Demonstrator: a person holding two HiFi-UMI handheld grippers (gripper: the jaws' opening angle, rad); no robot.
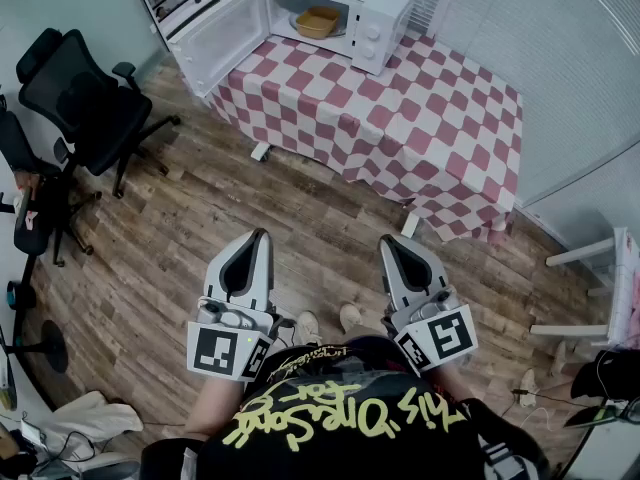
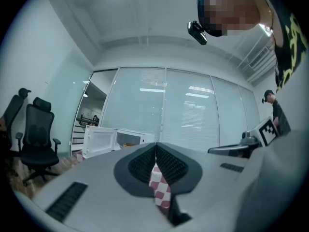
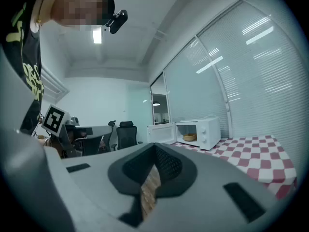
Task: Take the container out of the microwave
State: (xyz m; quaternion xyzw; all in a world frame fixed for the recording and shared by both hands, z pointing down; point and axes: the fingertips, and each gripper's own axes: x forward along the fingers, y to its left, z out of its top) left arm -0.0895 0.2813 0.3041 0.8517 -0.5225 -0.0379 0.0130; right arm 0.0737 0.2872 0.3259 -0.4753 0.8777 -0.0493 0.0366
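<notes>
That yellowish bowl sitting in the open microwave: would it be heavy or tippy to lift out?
The container looks shallow and wide, so it probably sits stable and resists tipping. Nothing shows piled above its rim, so it is likely light, though its material can't be told from here.

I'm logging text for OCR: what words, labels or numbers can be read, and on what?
"This One Song For", roughly, upside down in the head view: yellow print on the black T-shirt.
Smaller print above it: too blurred to read.
Control panel of the white microwave: too small to read.
</notes>
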